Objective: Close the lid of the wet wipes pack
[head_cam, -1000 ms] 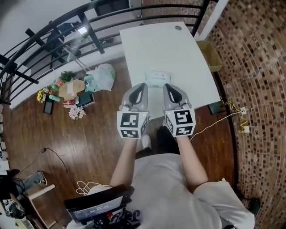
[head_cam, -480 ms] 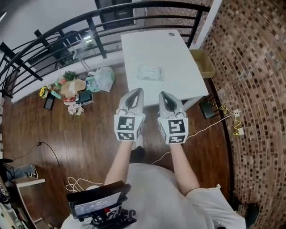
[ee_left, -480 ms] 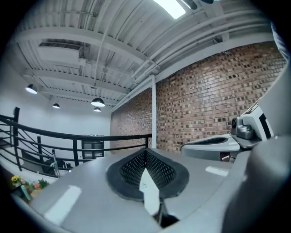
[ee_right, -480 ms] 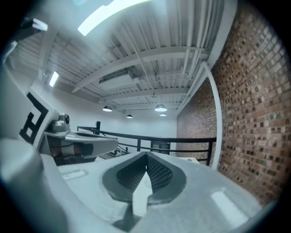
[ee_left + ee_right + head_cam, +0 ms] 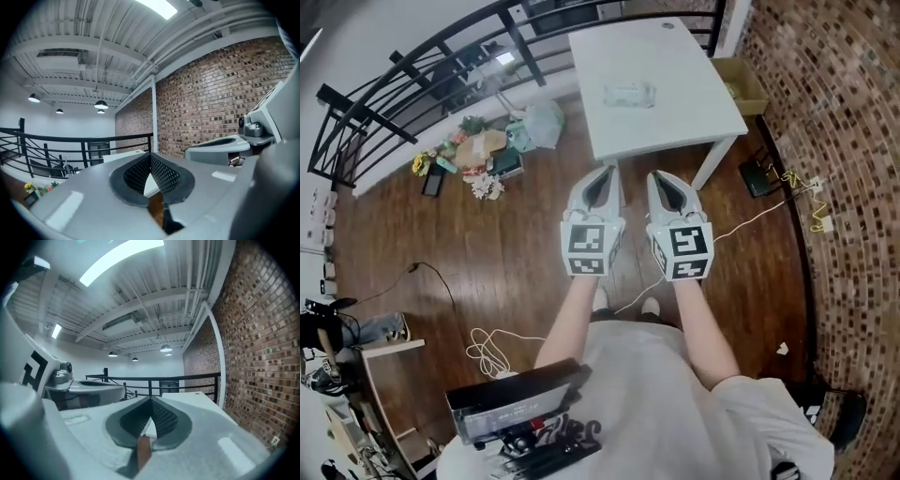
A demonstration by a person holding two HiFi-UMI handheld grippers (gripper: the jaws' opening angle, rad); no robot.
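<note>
The wet wipes pack (image 5: 630,94) lies flat on the white table (image 5: 675,122) at the top of the head view; it is too small to tell how its lid stands. Both grippers hang over the wooden floor, well short of the table. My left gripper (image 5: 607,172) is shut with nothing in it, and its own view shows the meshed pads pressed together (image 5: 151,158). My right gripper (image 5: 661,178) is beside it, likewise shut and empty (image 5: 151,401). The table top (image 5: 123,155) shows far ahead in both gripper views (image 5: 192,397).
A cardboard box (image 5: 742,84) stands by the table's right side against the brick wall (image 5: 844,141). Bags and clutter (image 5: 487,145) lie on the floor by the black railing (image 5: 412,75). Cables (image 5: 487,352) trail across the wooden floor.
The person has backed away from the table. Both grippers, earlier over the table next to the pack, are now over the floor, still shut.
</note>
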